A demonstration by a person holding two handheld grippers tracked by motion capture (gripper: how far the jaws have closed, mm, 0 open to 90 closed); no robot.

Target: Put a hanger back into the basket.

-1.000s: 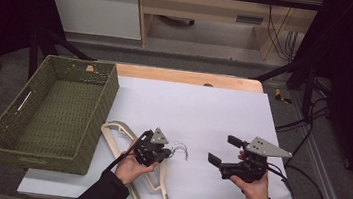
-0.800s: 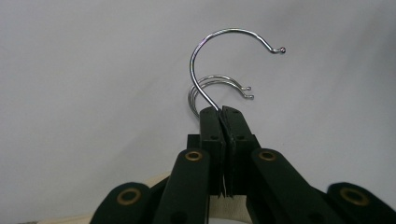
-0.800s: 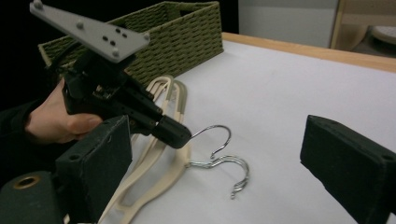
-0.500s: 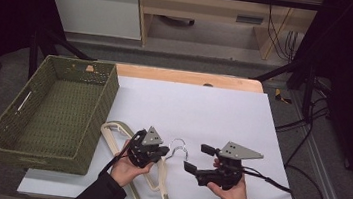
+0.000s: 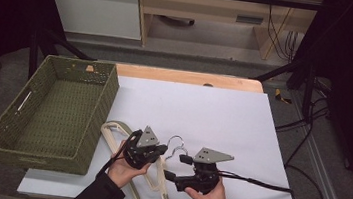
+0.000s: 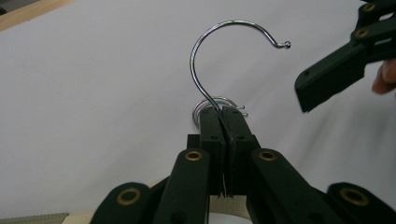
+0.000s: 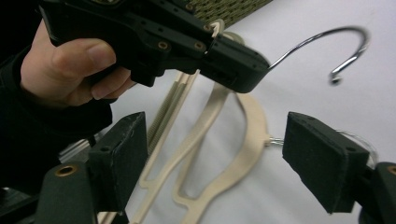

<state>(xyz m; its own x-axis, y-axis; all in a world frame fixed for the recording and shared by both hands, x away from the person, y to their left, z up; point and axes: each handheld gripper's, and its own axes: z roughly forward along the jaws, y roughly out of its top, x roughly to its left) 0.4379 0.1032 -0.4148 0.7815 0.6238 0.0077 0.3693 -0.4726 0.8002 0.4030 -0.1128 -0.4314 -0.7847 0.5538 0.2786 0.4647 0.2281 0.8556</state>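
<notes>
1. The shiny curved metal hook [image 6: 219,60] of a cream plastic clothes hanger [image 7: 243,149] is pinched tight at its stem by the left gripper [image 6: 223,114], whose jaws are shut on it.
2. The hanger is found on the white table top [image 5: 213,114], just beside the green woven basket [image 5: 52,110].
3. The right gripper [image 5: 173,167] is held near the hook, on the side away from the basket.
4. Its jaws have just been closing, but a wide gap is left and nothing is gripped.
</notes>
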